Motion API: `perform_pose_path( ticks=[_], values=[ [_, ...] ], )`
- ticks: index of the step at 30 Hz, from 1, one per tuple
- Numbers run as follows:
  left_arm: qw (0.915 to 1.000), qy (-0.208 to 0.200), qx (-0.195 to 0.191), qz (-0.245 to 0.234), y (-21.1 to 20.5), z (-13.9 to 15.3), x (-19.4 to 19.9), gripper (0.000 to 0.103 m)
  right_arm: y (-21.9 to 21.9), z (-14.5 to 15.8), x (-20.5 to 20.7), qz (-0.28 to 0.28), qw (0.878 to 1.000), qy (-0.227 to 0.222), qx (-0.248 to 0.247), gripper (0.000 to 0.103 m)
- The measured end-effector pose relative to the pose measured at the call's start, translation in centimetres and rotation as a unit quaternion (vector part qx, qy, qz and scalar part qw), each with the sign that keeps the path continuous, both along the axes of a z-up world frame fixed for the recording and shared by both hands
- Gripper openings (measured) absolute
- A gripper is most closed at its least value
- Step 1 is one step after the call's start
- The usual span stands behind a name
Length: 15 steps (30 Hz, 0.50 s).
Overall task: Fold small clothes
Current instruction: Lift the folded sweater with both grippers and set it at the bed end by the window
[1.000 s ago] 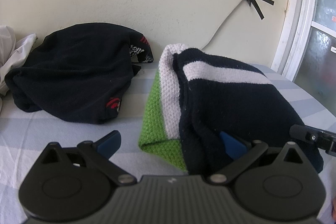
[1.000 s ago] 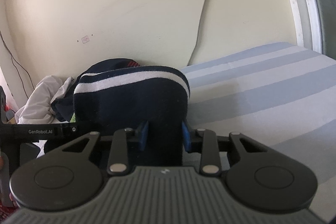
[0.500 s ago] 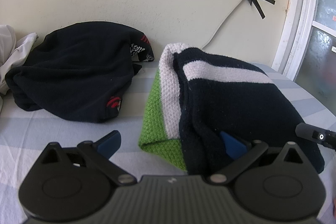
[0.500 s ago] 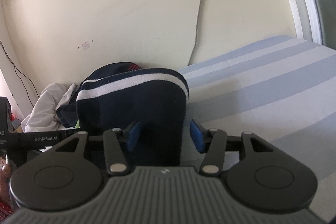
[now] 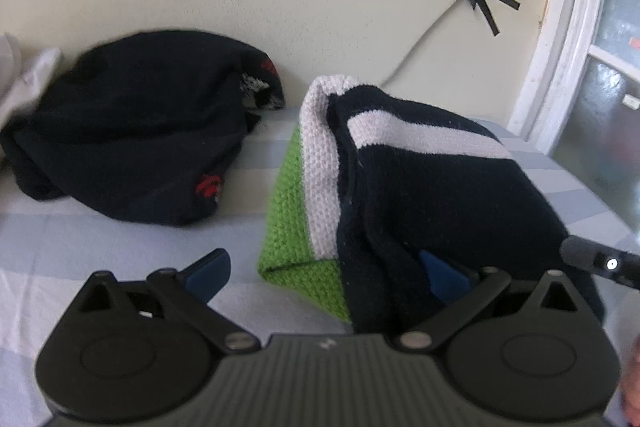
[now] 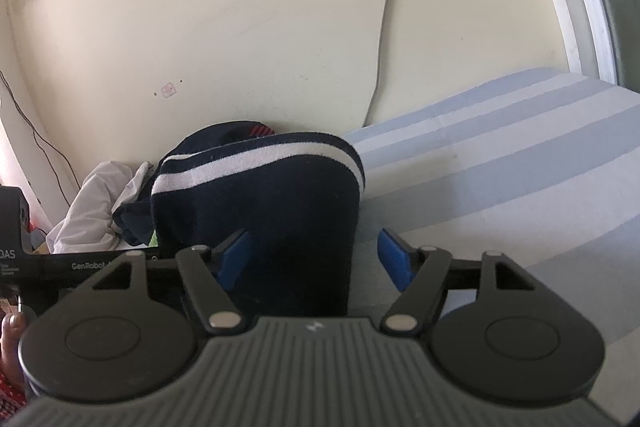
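A folded knit garment, navy with a white stripe point(image 5: 440, 187) and green and white bands, lies on the striped bed; it also shows in the right wrist view point(image 6: 276, 203). My left gripper point(image 5: 326, 269) is open, its near edge between the blue pads, the right pad point(image 5: 442, 273) resting against the navy fabric. My right gripper point(image 6: 314, 259) is open with the garment's near end between its pads, the left pad point(image 6: 234, 255) beside the cloth.
A black garment with red marks point(image 5: 136, 143) lies left of the folded one, by the wall. White cloth point(image 6: 96, 203) is heaped at the far left. A taped cable point(image 6: 380, 39) runs down the wall. Striped sheet point(image 6: 520, 155) extends right.
My right gripper has opened off the navy garment, which was pinched a second ago. The left gripper stays open and has shifted only slightly.
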<state>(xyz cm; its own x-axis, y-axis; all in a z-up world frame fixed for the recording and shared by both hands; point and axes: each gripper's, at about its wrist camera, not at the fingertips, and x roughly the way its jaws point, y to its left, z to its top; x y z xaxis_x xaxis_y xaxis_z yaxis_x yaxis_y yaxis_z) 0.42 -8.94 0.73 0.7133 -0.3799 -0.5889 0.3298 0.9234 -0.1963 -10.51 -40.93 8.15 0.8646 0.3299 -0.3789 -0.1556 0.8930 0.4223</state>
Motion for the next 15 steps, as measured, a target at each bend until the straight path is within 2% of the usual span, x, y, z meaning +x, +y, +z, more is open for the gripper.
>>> perform_pose_path(
  ticks=[4,7,10,13,15],
  values=[
    [0.9963,0.045,-0.071,-0.017,1.9,-0.2,1.2,0.103,-0.8,-0.1,0.5,0.012,0.999,0.019,0.026,0.081],
    [0.9916,0.053,-0.111,-0.04,2.6,0.1,1.2,0.103,-1.5,-0.3,1.4,0.029,0.997,0.045,0.049,0.084],
    [0.9899,0.064,-0.112,-0.058,1.9,0.4,1.4,0.103,-1.6,0.2,2.3,0.051,0.996,0.06,0.035,0.084],
    [0.9891,0.099,-0.094,-0.055,1.2,-0.3,2.5,0.103,-1.4,0.9,3.7,0.08,0.994,0.069,0.031,0.086],
    [0.9883,0.1,-0.102,-0.052,1.3,-0.4,2.6,0.103,-0.9,0.8,5.2,0.101,0.99,0.09,0.027,0.087]
  ],
)
